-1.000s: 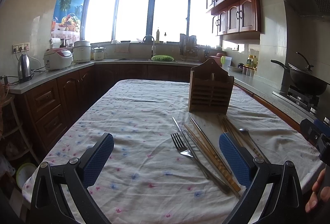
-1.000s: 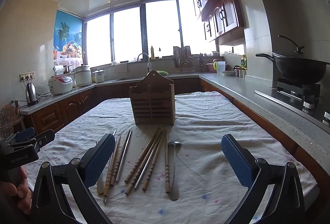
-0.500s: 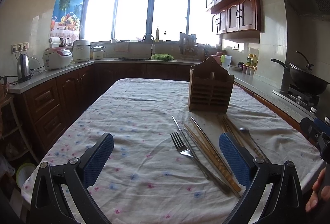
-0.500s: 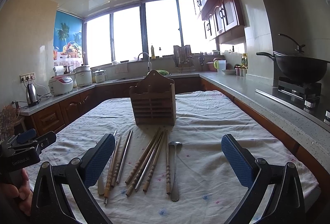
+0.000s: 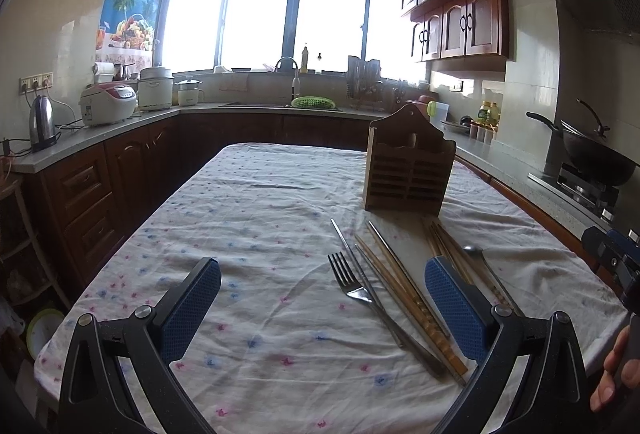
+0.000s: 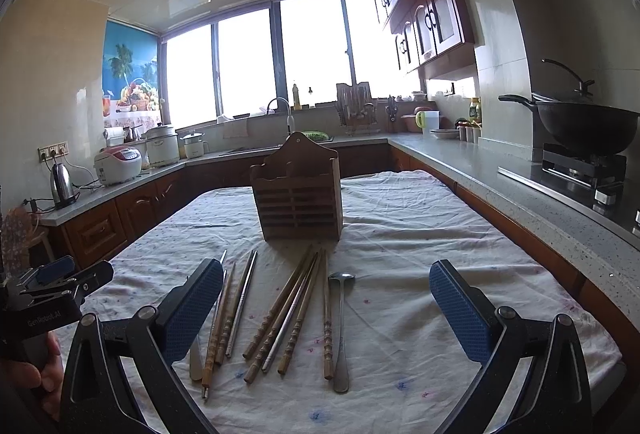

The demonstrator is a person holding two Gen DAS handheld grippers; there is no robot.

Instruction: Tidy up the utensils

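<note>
Holding both tongs above the cloth-covered counter (image 5: 248, 194), I note my left tongs (image 5: 322, 298) spread wide apart, empty. My right tongs (image 6: 326, 304) likewise stand apart, gripping nothing. Wooden chopsticks (image 6: 280, 314), a spoon (image 6: 341, 330) and a fork (image 5: 352, 282) lie flat between and just ahead of the pads. Beyond them stands the wooden utensil holder (image 6: 298, 194), upright.

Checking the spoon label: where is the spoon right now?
In the right wrist view the spoon lies on the tablecloth right of the chopsticks, bowl toward the wooden holder.
</note>
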